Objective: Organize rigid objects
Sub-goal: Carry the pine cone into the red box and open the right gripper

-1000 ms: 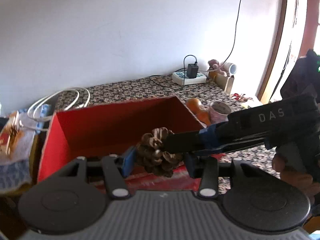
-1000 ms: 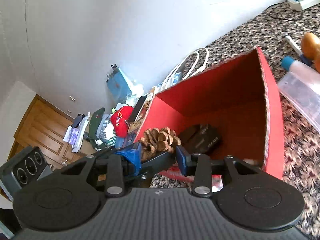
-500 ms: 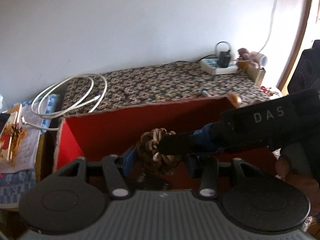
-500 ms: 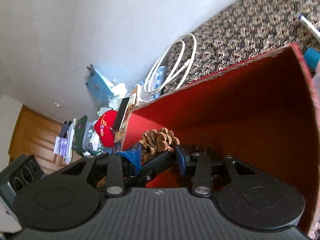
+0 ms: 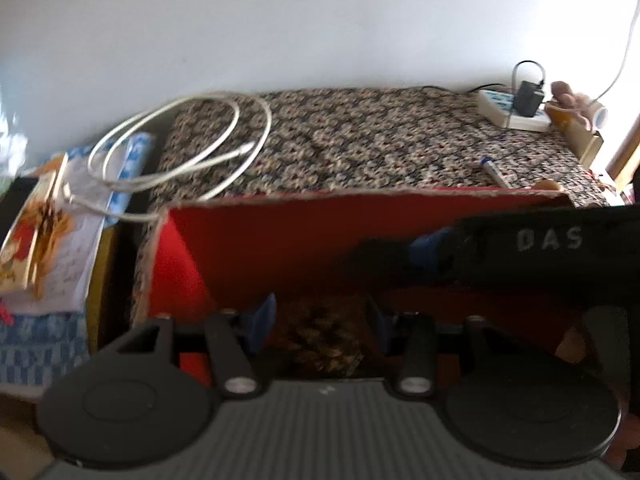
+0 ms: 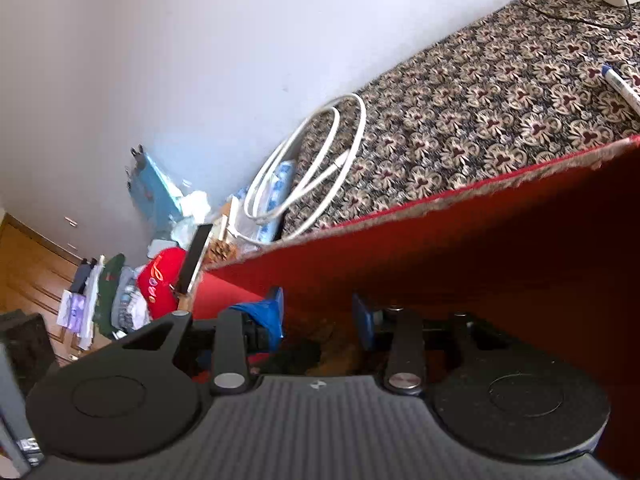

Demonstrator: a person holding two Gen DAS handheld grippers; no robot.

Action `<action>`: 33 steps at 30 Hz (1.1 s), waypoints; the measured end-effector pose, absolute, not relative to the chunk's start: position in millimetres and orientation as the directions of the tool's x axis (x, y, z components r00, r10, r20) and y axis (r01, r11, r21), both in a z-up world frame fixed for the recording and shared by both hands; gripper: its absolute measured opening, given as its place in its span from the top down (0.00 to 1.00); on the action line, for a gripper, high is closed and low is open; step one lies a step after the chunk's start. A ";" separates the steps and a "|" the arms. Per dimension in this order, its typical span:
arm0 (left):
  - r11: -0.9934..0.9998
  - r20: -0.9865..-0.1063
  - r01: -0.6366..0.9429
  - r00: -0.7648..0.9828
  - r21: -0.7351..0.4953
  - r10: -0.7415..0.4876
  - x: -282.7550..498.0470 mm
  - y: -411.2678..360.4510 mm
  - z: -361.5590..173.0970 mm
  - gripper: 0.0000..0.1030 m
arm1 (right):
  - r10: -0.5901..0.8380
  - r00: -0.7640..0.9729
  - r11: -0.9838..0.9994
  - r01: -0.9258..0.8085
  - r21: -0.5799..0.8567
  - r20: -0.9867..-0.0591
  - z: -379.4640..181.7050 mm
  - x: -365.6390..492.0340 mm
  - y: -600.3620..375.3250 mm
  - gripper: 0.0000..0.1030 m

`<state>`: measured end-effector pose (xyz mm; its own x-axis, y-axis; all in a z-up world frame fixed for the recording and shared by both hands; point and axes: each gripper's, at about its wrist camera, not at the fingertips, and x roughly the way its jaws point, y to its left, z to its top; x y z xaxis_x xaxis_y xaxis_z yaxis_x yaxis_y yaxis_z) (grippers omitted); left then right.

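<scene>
Both claws spread — left claw (image 5: 320, 322) around, not clamping, the blurred pinecone (image 5: 320, 340); right claw (image 6: 319, 314) empty, low in the red box (image 5: 280, 236).

Your left wrist camera sits low at the near edge of the red box (image 5: 280, 240), very close, facing level across its open top toward the far white wall (image 5: 320, 20). Beyond the box it takes in the patterned cloth (image 5: 360, 140), the coiled white cable (image 5: 180, 140) at far left and the power strip (image 5: 508, 110) at far right. Your right wrist camera is rolled sideways, nearer still and lower inside the box (image 6: 480, 248), facing left and far. Both views share the box's far wall, the cloth (image 6: 480, 100), the cable (image 6: 312, 168) and the pen (image 5: 494, 172) (image 6: 620, 84).
</scene>
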<state>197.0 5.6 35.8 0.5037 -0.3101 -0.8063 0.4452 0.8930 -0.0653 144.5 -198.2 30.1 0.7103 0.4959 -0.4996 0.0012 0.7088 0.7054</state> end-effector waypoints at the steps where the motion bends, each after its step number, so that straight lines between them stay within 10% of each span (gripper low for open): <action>1: 0.903 -0.817 0.426 0.497 -0.064 -0.292 198.9 6.6 34.1 0.55 | 0.490 0.722 0.720 -0.019 0.694 -0.489 33.5 144.4 -197.5 0.78; 33: 0.958 -0.862 0.286 0.492 0.029 -0.121 205.4 2.8 24.8 0.43 | 0.410 0.659 0.763 0.130 0.633 -0.630 17.9 167.8 -201.3 0.77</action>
